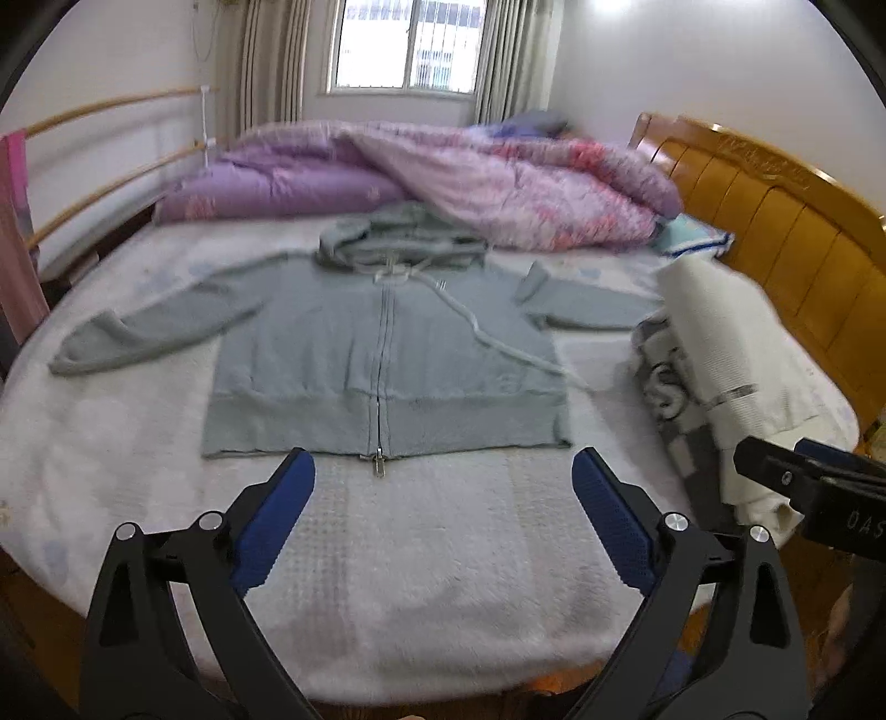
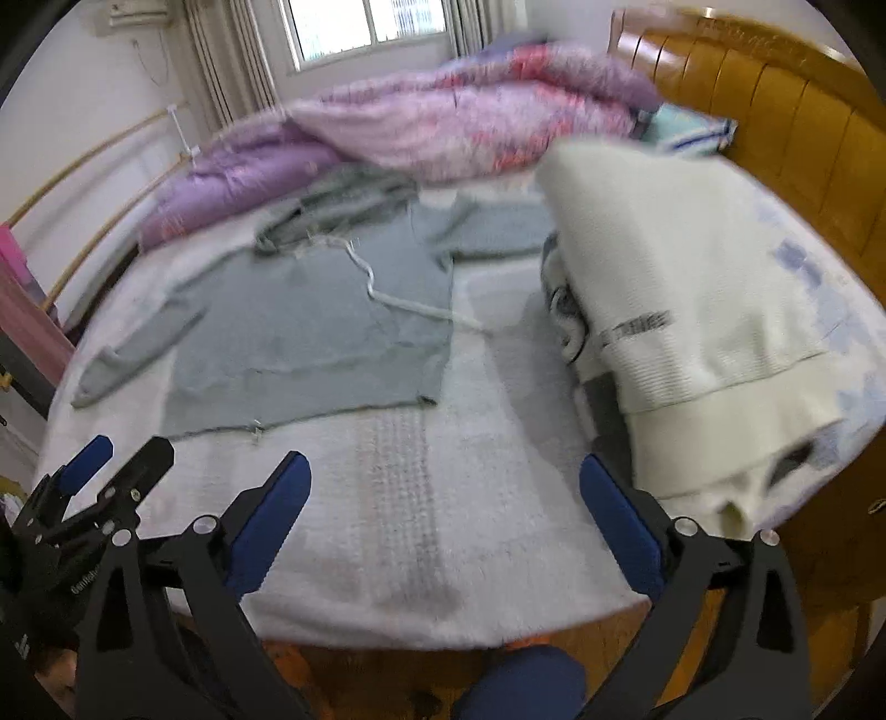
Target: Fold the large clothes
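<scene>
Grey-green zip hoodie lay flat on bed, sleeves spread; both tongs, left and right, gaped empty.

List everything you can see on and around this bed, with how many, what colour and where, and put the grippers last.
hoodie: one, grey-green, spread flat and zipped on the bed, sleeves out to both sides
drawcord: one, white, trailing from the hood across the chest
bed cover: one, white, fluffy, under the hoodie
quilt: one, purple and pink, bunched along the far side
white garment: one, cream, ribbed hem, heaped on the bed beside the headboard
patterned garment: one, grey and white, under the cream one
pillow: one, pale teal with blue stripe, by the headboard
headboard: one, orange wood
window: one, curtained, far wall
left gripper: one, black with blue pads, open, empty
right gripper: one, black with blue pads, open, empty
</scene>
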A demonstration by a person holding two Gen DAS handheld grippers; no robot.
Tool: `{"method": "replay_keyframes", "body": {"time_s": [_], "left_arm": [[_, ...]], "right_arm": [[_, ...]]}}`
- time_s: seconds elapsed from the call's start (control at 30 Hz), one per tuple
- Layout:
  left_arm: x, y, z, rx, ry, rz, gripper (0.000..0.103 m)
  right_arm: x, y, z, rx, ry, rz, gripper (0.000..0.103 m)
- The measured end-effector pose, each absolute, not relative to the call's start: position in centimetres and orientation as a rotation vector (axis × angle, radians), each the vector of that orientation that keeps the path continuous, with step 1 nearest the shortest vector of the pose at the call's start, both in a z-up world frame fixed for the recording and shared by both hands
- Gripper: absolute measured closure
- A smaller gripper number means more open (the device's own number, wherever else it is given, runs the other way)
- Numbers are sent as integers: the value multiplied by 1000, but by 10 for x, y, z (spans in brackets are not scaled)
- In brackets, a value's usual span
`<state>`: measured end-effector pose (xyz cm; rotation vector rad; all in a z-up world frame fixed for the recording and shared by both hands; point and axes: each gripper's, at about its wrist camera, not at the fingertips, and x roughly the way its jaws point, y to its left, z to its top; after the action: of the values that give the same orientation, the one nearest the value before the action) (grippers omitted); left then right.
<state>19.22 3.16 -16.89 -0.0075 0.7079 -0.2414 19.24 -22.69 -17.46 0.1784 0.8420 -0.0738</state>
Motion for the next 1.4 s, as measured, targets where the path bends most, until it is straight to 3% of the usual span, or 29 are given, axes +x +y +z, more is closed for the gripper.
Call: {"method": "replay_keyframes", "body": {"time_s": [0.27,0.63,1.4], "left_arm": [[115,53,-92,-9,531,-209,5],[35,65,-32,5,389,-186,5],[-30,44,1,51,324,-214,5]], "right_arm": [[117,-201,-103,122,669,-40,8],[38,-183,-48,64,494,-35,8],[-22,-197,-27,75,386,-63,8]]}}
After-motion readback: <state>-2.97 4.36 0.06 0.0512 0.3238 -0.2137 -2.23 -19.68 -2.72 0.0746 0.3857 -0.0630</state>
